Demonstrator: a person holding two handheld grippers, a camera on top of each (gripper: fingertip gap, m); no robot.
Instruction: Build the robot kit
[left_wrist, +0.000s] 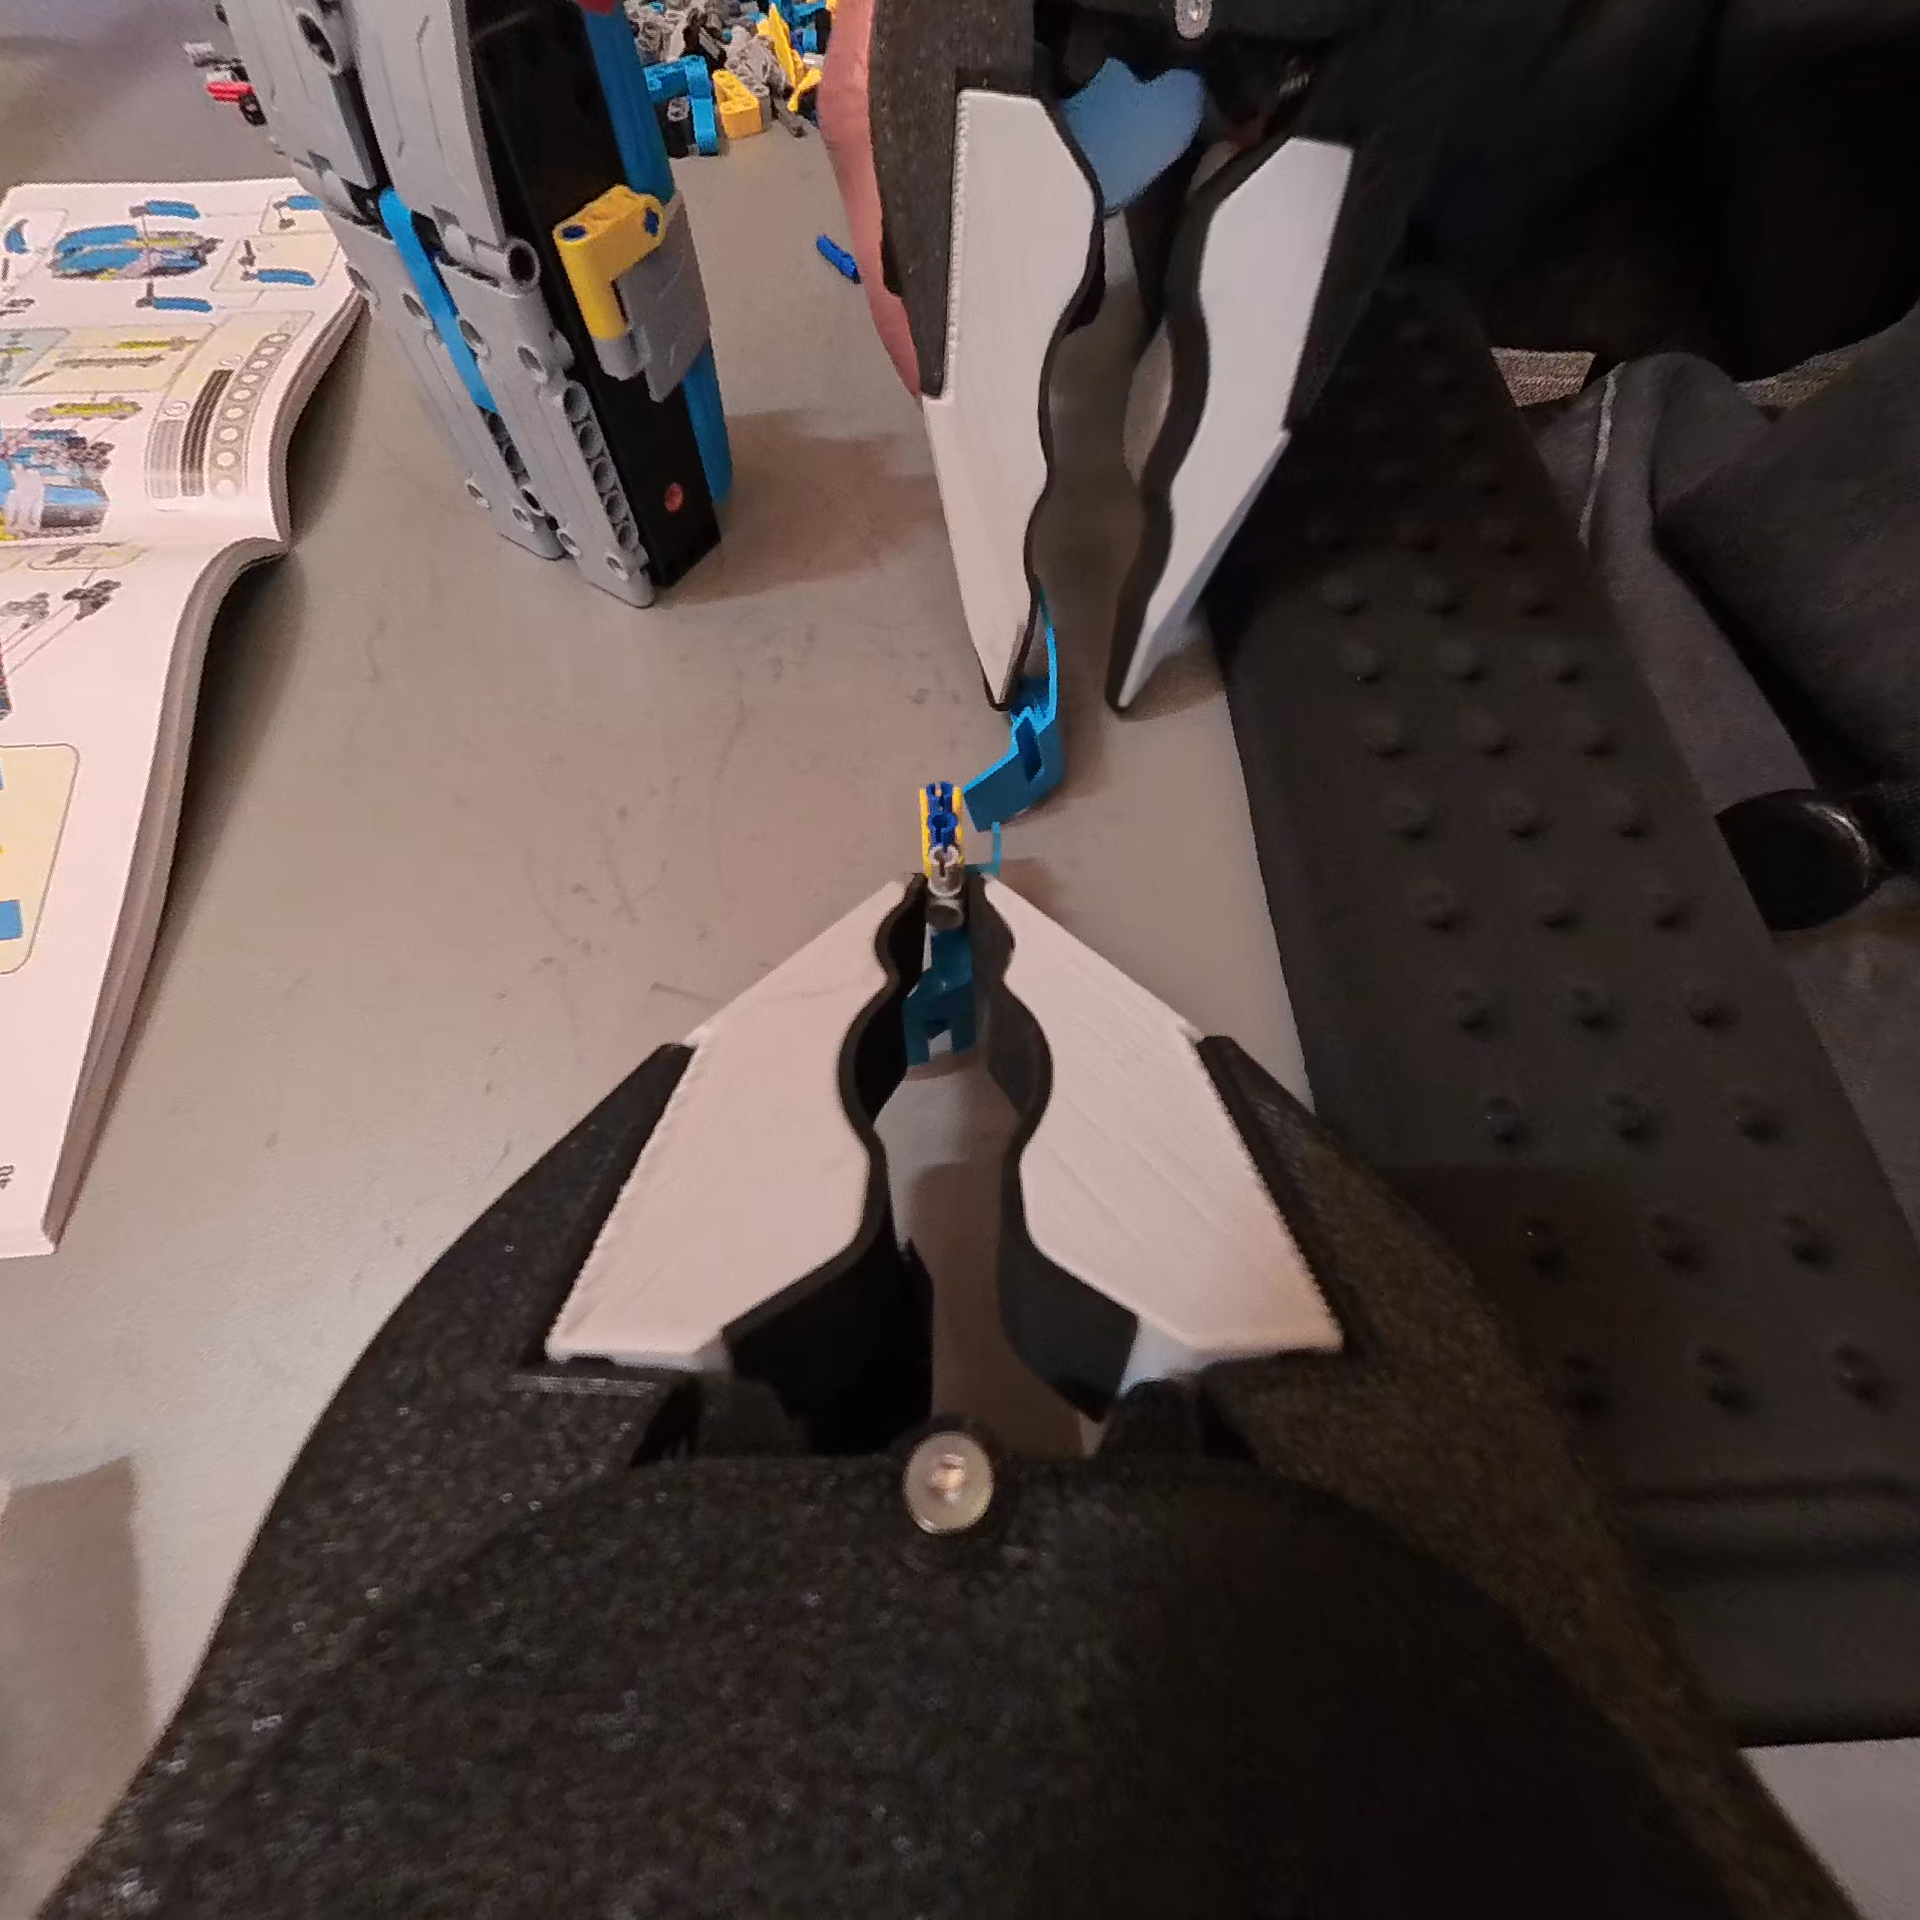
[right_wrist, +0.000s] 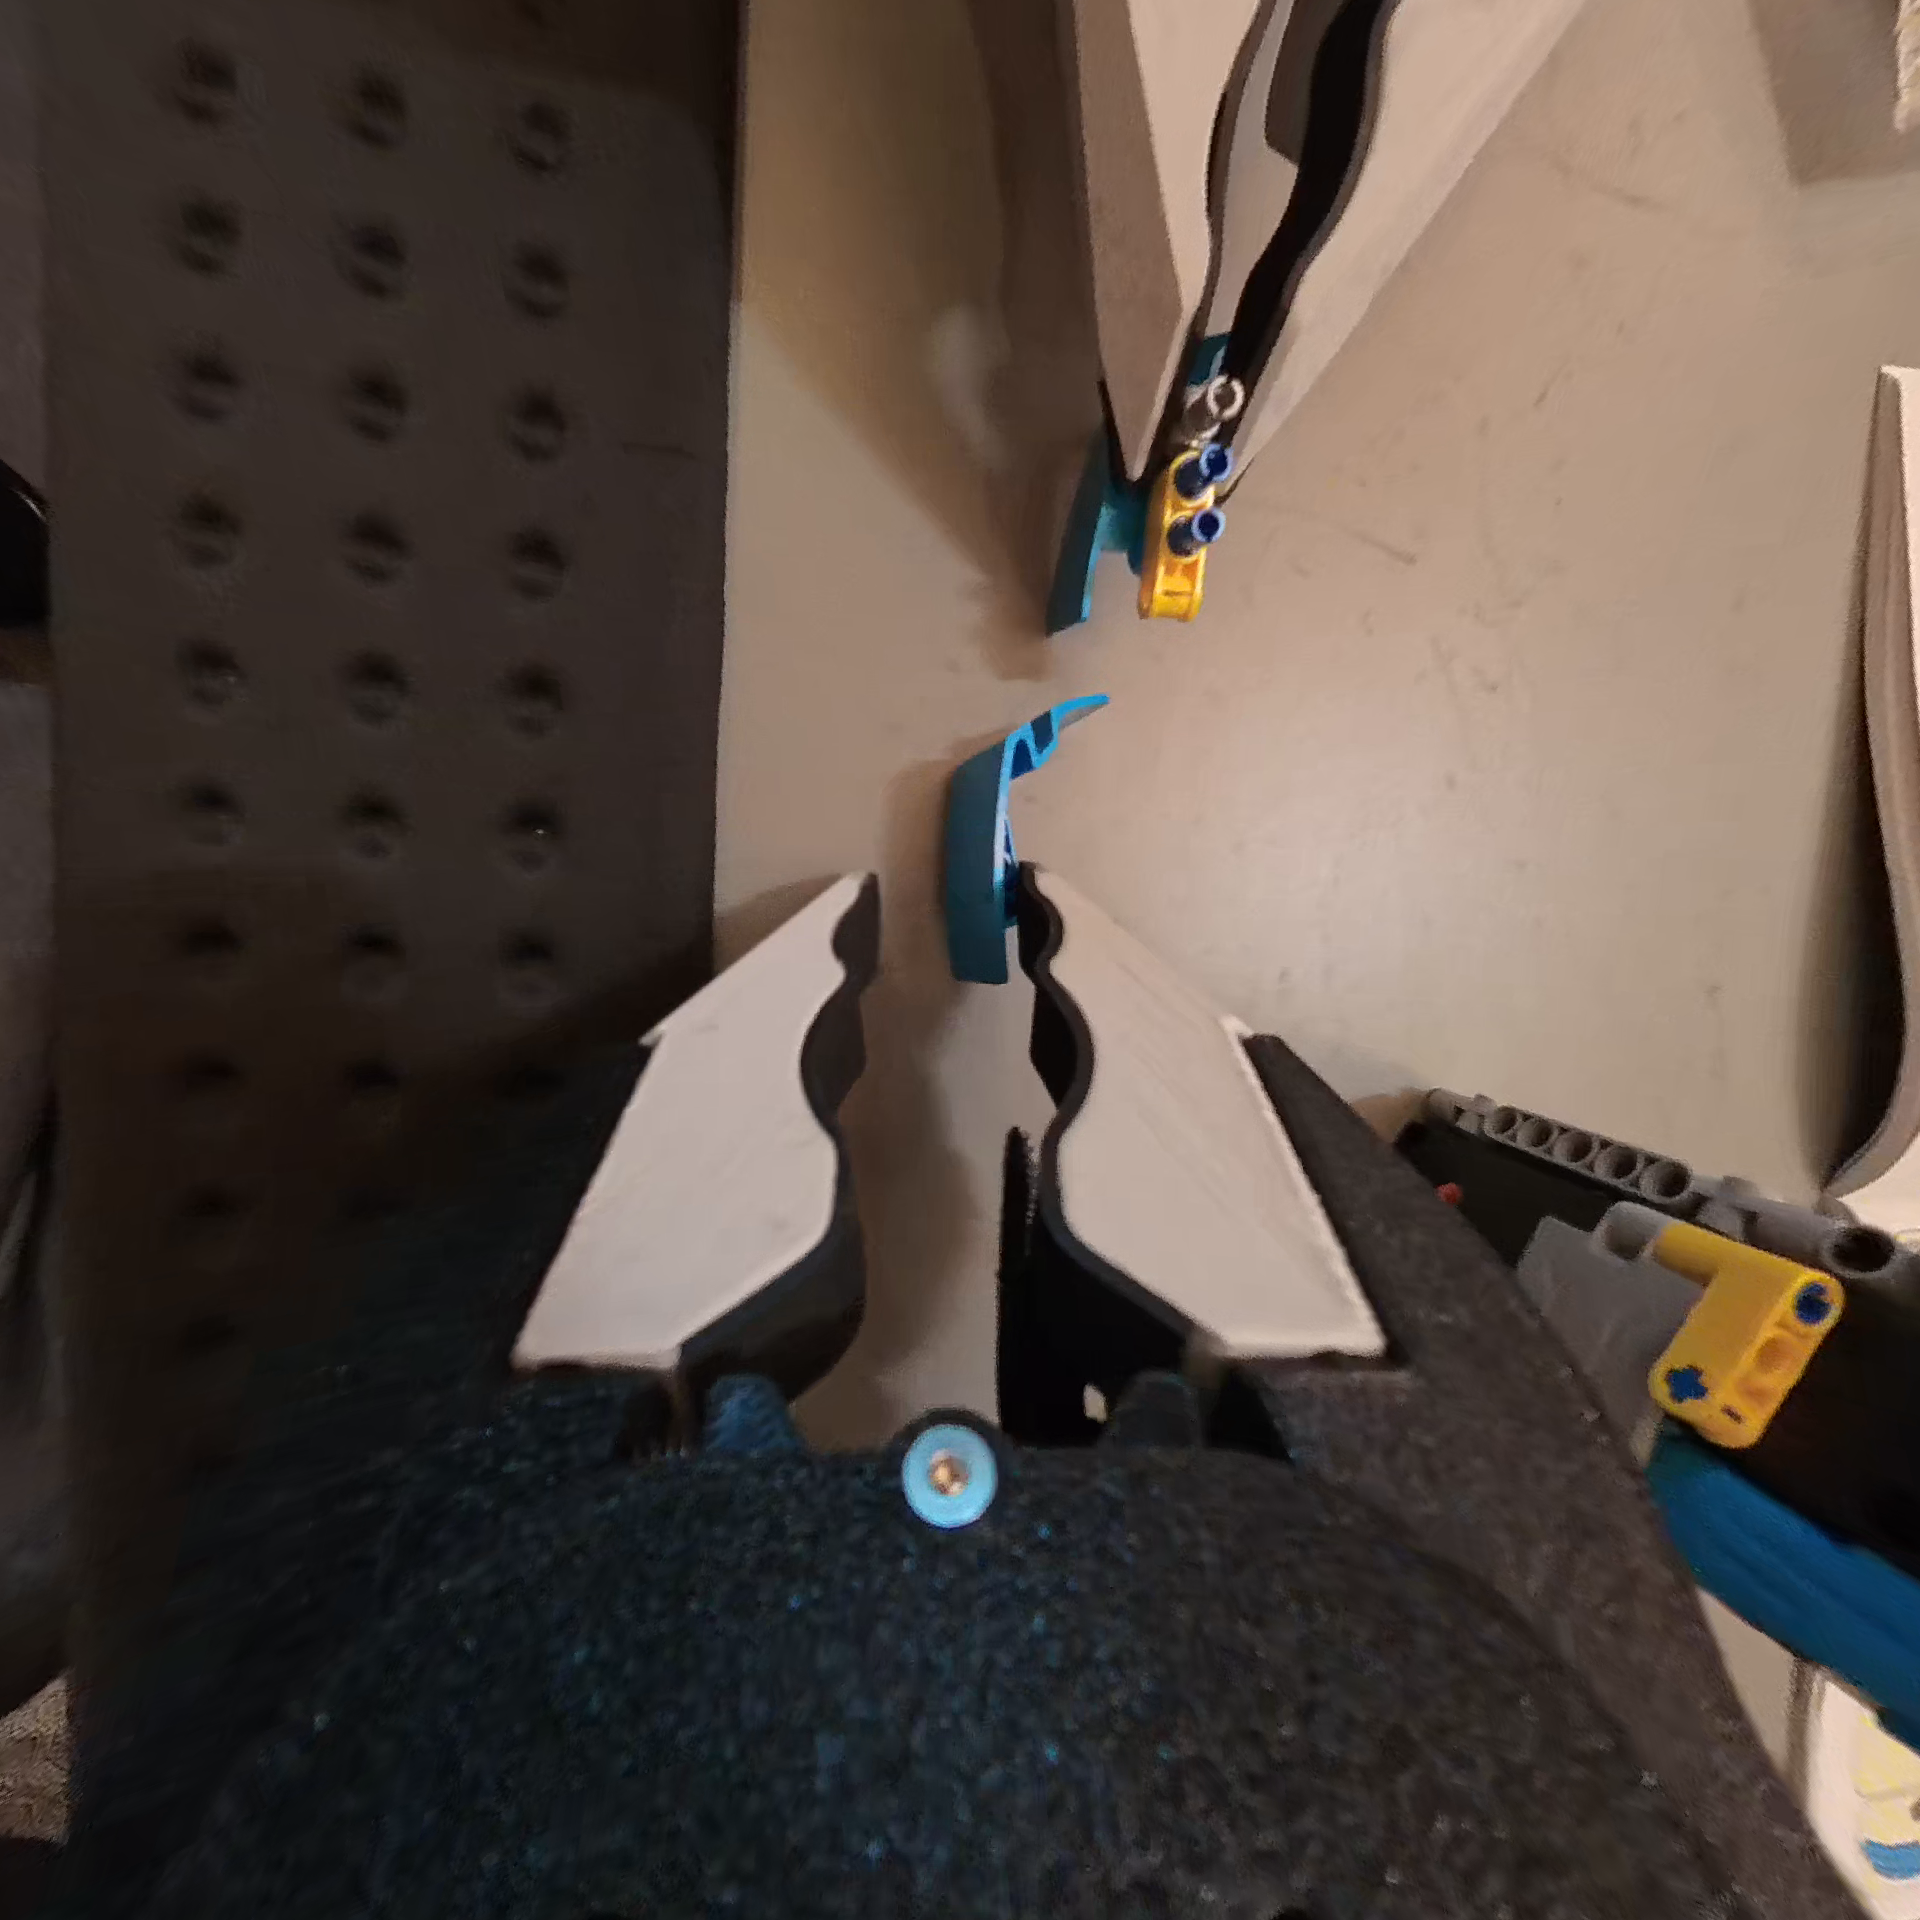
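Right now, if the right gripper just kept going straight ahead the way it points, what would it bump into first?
Probably the small yellow-and-blue assembly pinched in the left gripper, just beyond the curved blue panel at the right gripper's own fingertips; depth is hard to judge.

A pale grey tabletop (left_wrist: 436, 831), lightly scuffed and stained, is lit by warm, soft light. Along its right edge a black rubbery mat (left_wrist: 1538, 935) with rows of round dimples is laid. Beyond that mat, dark padded furniture (left_wrist: 1766, 540) is seen. Past the mat's far end, the tabletop is darkened by shadow.
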